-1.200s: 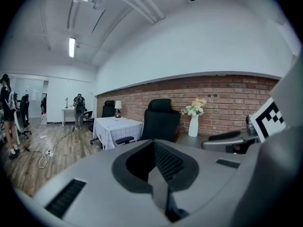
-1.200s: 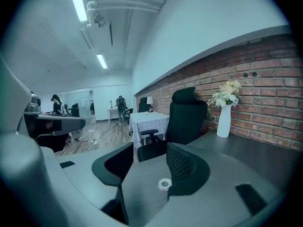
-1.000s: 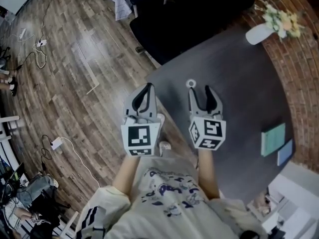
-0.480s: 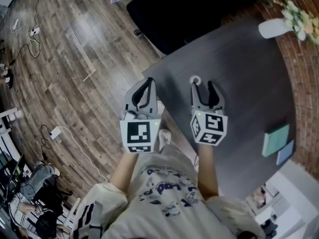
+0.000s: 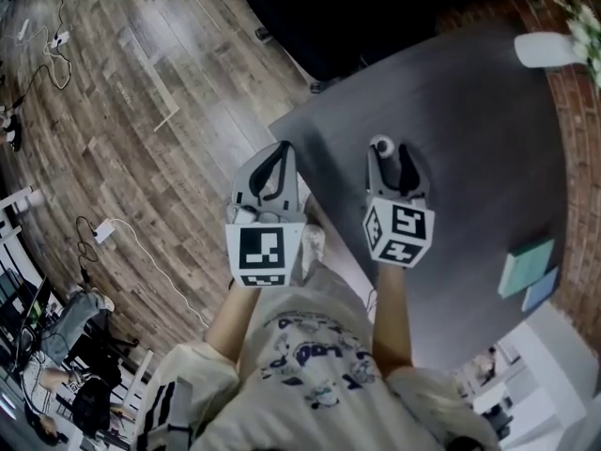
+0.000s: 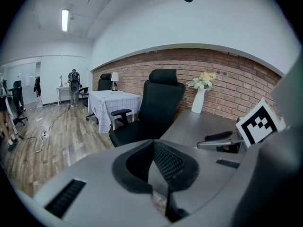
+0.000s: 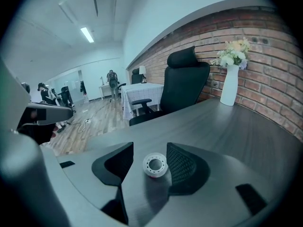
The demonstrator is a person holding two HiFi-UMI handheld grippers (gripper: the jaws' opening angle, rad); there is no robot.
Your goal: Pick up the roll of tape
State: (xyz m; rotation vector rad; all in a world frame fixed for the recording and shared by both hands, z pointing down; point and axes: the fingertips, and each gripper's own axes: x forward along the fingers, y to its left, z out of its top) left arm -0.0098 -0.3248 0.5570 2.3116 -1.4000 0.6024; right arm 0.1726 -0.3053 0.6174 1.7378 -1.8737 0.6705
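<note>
The roll of tape (image 5: 381,145) is a small white ring lying flat on the dark grey table (image 5: 470,130), near its left edge. My right gripper (image 5: 389,151) is open and low over the table, one finger on each side of the roll. In the right gripper view the roll of tape (image 7: 155,165) sits between the two pads, closer to the meshed right pad (image 7: 182,163); I cannot tell whether they touch. My left gripper (image 5: 280,150) hangs shut and empty just off the table's edge, above the wooden floor. Its tips meet in the left gripper view (image 6: 152,144).
A black office chair (image 5: 376,7) stands at the table's far side. A white vase of flowers (image 5: 545,50) is at the far right by the brick wall. A teal notebook (image 5: 526,266) and a blue item (image 5: 538,289) lie at the right. Cables (image 5: 113,238) trail on the floor.
My right gripper has moved forward, so the roll that lay beyond its left fingertip is now between its fingers. The left gripper has kept its place beside it.
</note>
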